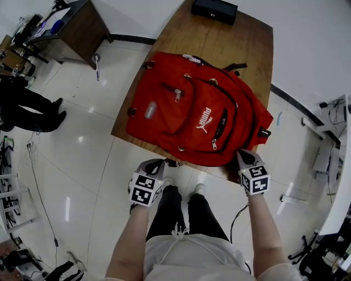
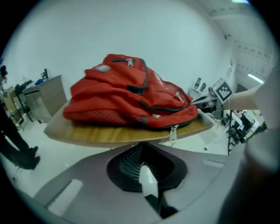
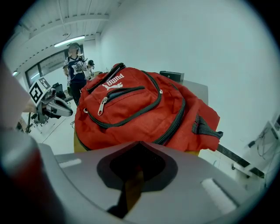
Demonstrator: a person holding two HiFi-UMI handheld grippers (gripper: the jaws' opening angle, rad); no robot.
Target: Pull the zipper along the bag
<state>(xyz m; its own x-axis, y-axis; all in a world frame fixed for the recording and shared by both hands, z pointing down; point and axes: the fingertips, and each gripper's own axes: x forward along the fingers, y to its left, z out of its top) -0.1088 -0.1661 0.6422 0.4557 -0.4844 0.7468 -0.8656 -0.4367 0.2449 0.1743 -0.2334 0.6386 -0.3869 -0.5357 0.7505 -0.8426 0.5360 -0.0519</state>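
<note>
Red backpack [image 1: 197, 112] lies on bench [image 1: 219, 38]; left tongs [image 1: 157, 164] and right tongs [image 1: 245, 157] both clenched empty at near edge: approach step, next likely opening onto a zipper pull [image 1: 214, 144].

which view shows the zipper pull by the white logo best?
Right gripper view: zipper pull below the logo is close and unblocked. Head view shows it small, from above. Left gripper view sees the backpack side-on; that pull can't be picked out.

A wooden table [image 1: 252, 44] carries a red backpack [image 1: 186, 110] and, at its far end, a black box [image 1: 214, 10].
</note>
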